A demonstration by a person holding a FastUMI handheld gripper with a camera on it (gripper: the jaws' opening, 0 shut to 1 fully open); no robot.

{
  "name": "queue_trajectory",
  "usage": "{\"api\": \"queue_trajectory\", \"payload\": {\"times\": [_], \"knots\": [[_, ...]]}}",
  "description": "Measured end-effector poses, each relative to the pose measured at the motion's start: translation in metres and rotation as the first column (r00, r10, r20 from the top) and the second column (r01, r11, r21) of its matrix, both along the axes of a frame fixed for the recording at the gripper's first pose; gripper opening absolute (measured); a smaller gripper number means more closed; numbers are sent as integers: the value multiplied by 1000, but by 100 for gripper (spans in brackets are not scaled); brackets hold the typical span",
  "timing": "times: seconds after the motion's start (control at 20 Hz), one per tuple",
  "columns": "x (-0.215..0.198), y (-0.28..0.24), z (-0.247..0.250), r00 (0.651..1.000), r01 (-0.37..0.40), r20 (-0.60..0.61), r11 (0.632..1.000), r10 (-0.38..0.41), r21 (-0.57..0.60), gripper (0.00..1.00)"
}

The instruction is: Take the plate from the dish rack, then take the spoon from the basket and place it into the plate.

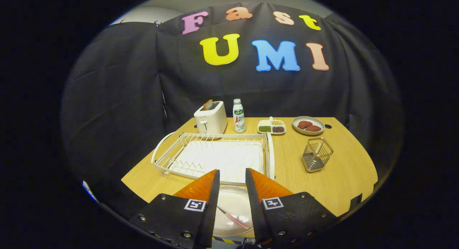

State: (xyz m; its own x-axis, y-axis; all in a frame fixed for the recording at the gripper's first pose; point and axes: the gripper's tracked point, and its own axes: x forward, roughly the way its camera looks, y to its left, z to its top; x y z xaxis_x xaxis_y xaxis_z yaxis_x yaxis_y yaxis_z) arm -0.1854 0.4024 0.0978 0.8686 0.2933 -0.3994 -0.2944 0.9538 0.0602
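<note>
Gripper view looks along the claw (pixel 232 177), whose fingers stand spread with nothing between the tips. Below and between them lies the plate (pixel 233 206) on the bench (pixel 344 177); both fingers cover its sides, so only a middle strip shows. The spoon (pixel 233 219) rests in the plate, its patterned handle clear, its bowl end hard to make out.

Just ahead of the fingertips sits the rack (pixel 215 154), a white wire frame over a white tray, its near edge hidden behind the fingers. Beyond the right finger stands the wire basket (pixel 317 154), well apart from the rack.

Farther off, along the back of the bench, are a toaster (pixel 211 118) with something in one slot, a bottle (pixel 239 116), a small tray (pixel 271 127) split into compartments of grains, and a dish (pixel 308 125) with two brown pieces.

Light wood grain covers the bench, with a small round hole near the dish. Black cloth closes the booth behind and to both sides.
</note>
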Motion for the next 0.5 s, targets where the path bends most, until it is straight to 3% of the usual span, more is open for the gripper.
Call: {"api": "queue_trajectory", "payload": {"times": [0.25, 0.5], "knots": [[22, -4, 68, 987, 38, 154, 999, -40, 19, 43], [36, -16, 125, 952, 86, 290, 996, -94, 38, 43]]}}
